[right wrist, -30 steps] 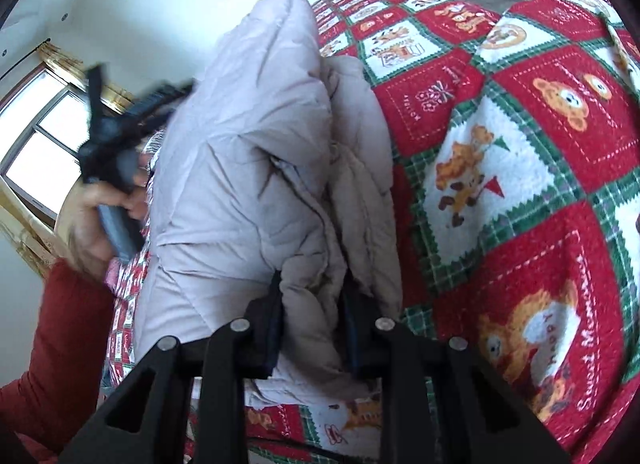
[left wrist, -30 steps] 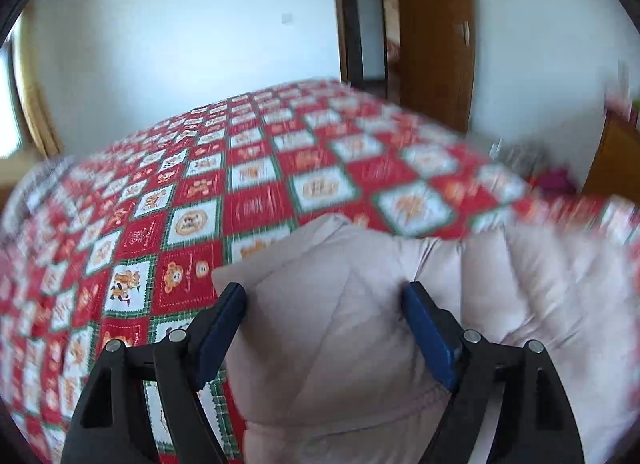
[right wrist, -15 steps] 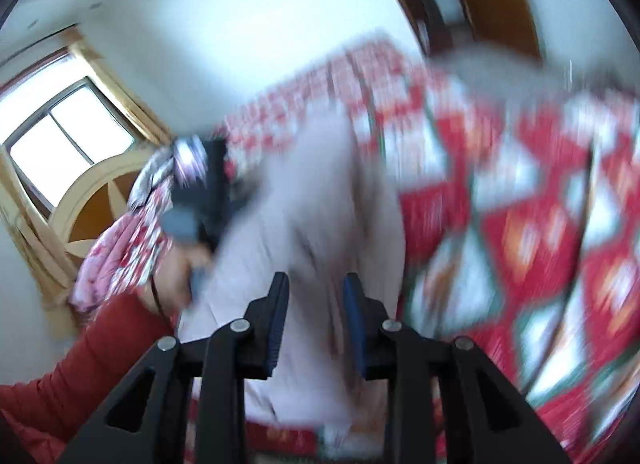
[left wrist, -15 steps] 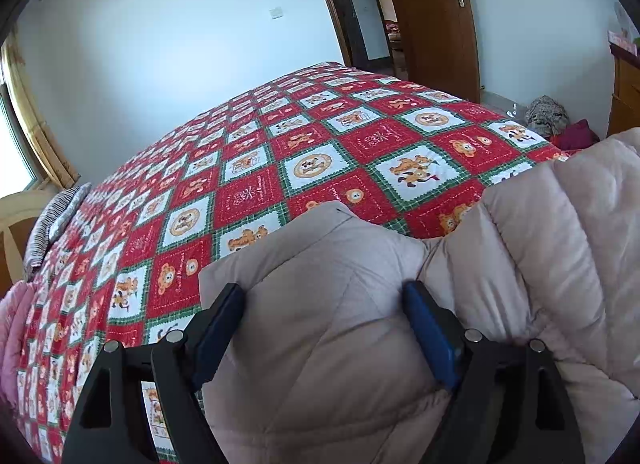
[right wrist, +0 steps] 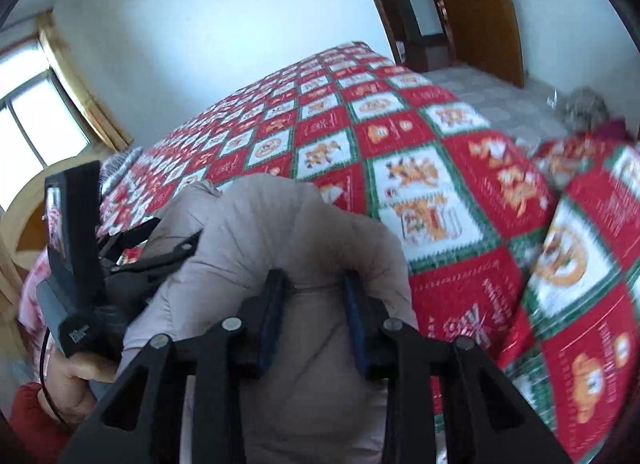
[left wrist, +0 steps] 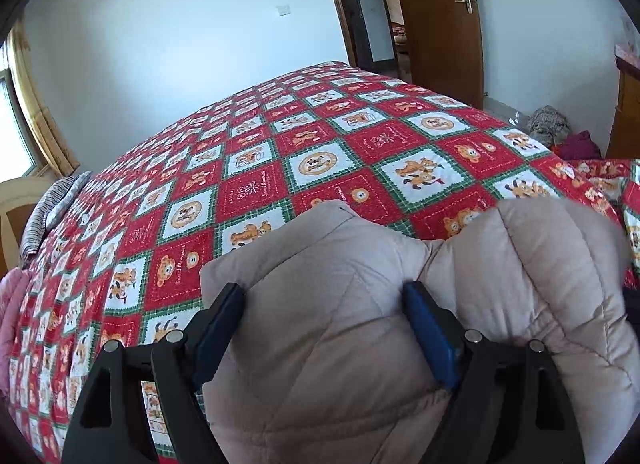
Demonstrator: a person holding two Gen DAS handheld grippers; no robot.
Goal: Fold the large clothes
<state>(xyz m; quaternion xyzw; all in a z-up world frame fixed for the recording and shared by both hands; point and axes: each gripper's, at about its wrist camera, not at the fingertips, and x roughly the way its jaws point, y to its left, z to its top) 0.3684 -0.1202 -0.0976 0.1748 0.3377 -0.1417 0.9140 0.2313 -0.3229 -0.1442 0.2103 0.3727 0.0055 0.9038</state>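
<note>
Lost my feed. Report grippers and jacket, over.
Left gripper wide on a thick jacket fold. Right gripper closing on another bunch. Jacket held over the bed quilt. Nothing in the way.

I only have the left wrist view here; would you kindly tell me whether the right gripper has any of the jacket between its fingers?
Observer: Yes. A bunched fold of the jacket sits between the fingers of the right gripper, and its jaws are closing on it.
Operator: Thank you. Does the right wrist view show my left gripper from outside?
Observer: It does. The left gripper is at the left side of that view against the jacket, carried by a hand with a red sleeve.
</note>
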